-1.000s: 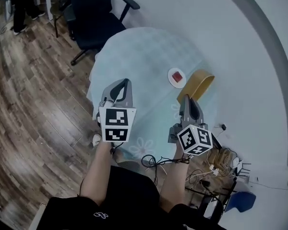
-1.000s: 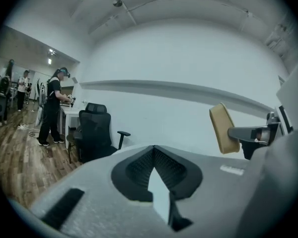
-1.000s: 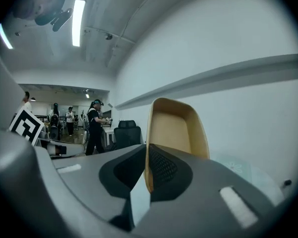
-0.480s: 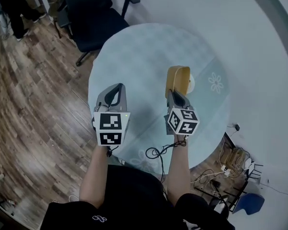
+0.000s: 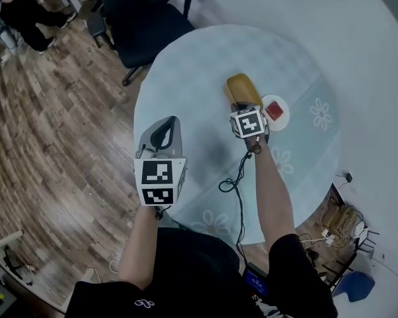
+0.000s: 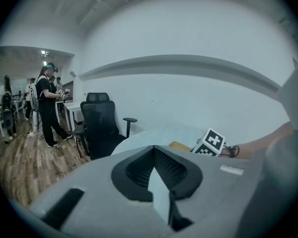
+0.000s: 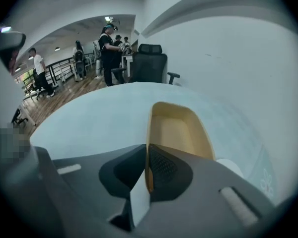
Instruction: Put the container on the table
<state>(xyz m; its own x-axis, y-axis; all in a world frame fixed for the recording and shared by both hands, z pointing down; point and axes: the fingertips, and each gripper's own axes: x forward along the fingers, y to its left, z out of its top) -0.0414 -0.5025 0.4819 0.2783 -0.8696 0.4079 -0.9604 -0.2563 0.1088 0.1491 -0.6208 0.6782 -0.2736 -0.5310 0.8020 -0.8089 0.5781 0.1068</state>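
Observation:
A tan, boat-shaped container [image 5: 239, 89] is over the round table [image 5: 186, 78] with its pale blue cloth. My right gripper [image 5: 243, 106] is shut on its near rim. In the right gripper view the thin rim runs between the jaws and the empty container [image 7: 181, 130] stretches away from my right gripper [image 7: 146, 177]. Whether its base rests on the cloth I cannot tell. My left gripper [image 5: 170, 123] hovers over the table's near left edge, shut on nothing. In the left gripper view my left gripper [image 6: 159, 192] has its jaws together, and a sliver of the container [image 6: 180, 146] shows beyond.
A small white plate [image 5: 276, 111] with a red block lies just right of the container, also seen as the plate [image 7: 231, 166]. A black office chair [image 5: 149, 18] stands at the table's far side. Cables [image 5: 345, 220] lie on the floor at right. People stand far left.
My right gripper has carried the container forward from the table's right edge to over the middle of the table, beside the small plate. The left gripper has stayed near the front left edge.

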